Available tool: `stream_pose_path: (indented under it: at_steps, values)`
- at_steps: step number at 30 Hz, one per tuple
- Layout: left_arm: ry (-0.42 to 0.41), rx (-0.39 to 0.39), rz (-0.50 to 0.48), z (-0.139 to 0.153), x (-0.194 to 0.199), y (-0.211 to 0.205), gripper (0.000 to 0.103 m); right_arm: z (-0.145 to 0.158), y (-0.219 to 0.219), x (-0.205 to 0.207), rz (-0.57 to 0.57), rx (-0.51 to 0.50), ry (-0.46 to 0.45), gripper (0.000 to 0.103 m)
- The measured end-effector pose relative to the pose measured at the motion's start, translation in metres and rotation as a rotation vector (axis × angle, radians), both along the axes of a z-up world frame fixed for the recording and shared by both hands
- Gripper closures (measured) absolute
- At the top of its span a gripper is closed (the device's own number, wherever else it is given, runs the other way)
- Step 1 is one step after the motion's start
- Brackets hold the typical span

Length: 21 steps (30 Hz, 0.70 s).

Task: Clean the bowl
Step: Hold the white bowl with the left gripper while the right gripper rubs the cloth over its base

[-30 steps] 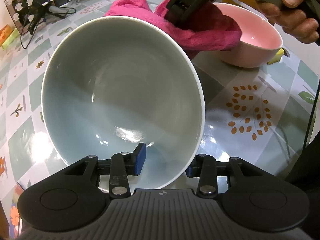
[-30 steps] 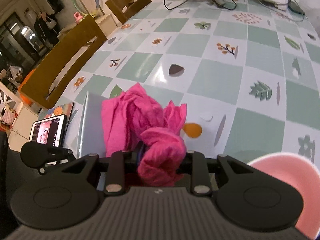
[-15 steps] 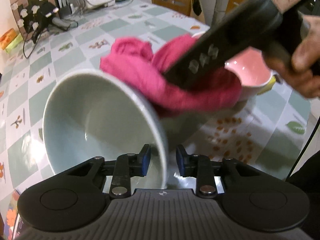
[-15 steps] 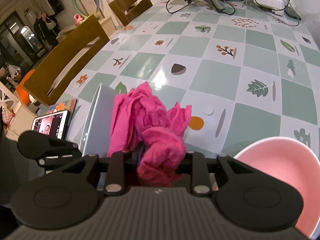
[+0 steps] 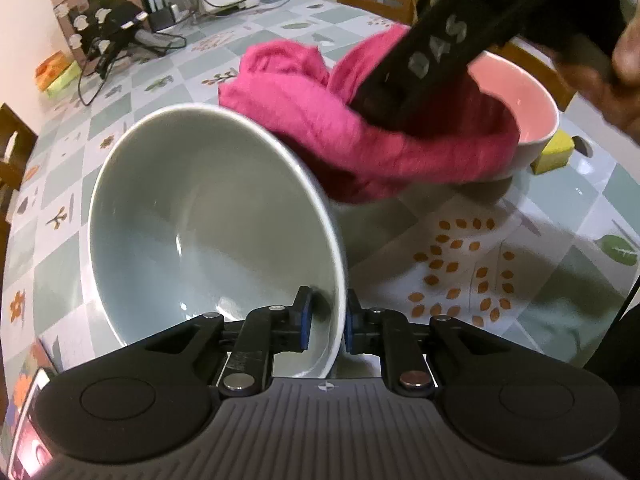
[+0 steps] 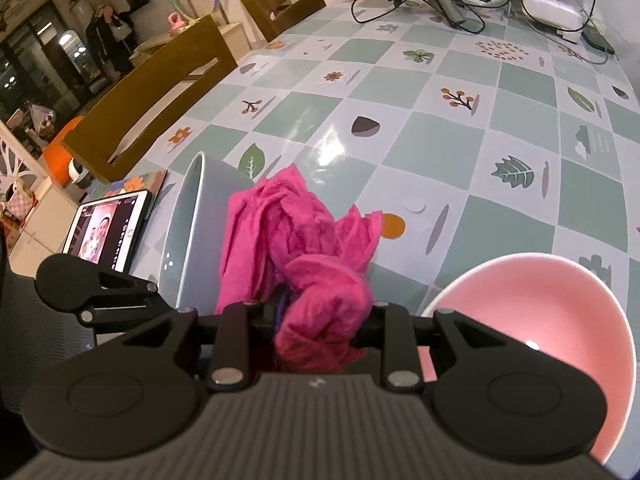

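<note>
In the left wrist view, the left tongs (image 5: 325, 322) are closed narrow on the rim of the grey bowl (image 5: 208, 232), one pad inside and one outside. The bowl is tilted on its side, its pale, glossy inside open toward the camera. Beyond its far rim the right tongs (image 5: 374, 108) come down from the upper right, pressed into the pink cloth (image 5: 360, 136). A pink bowl (image 5: 532, 100) stands behind the cloth on the surface (image 5: 480, 248).

In the right wrist view, the right tongs (image 6: 320, 320) grip the bunched pink cloth (image 6: 304, 248). Just left of it is the grey bowl's (image 6: 188, 240) outer wall, the cloth lying against it. The pink bowl (image 6: 540, 320) is at the right.
</note>
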State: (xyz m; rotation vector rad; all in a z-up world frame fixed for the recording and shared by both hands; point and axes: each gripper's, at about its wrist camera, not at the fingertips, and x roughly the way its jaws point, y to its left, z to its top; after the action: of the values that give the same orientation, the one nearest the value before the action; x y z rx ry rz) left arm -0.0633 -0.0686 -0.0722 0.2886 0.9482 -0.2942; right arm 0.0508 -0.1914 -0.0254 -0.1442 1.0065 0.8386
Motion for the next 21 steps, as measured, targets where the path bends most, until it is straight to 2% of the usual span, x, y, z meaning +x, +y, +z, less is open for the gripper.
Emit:
stream_pose_path:
  at_steps: [11, 15, 21]
  values:
    - [-0.007, 0.047, 0.034, -0.015, -0.014, -0.003, 0.078, 0.027, -0.009, 0.009, 0.047, 0.087, -0.017, 0.073]
    - [-0.009, 0.027, 0.042, -0.018, -0.015, 0.001, 0.073, 0.035, 0.005, 0.017, 0.086, 0.098, -0.051, 0.073]
    - [-0.012, -0.002, 0.041, -0.020, -0.019, 0.010, 0.070, 0.022, 0.018, 0.032, 0.112, 0.075, -0.018, 0.073]
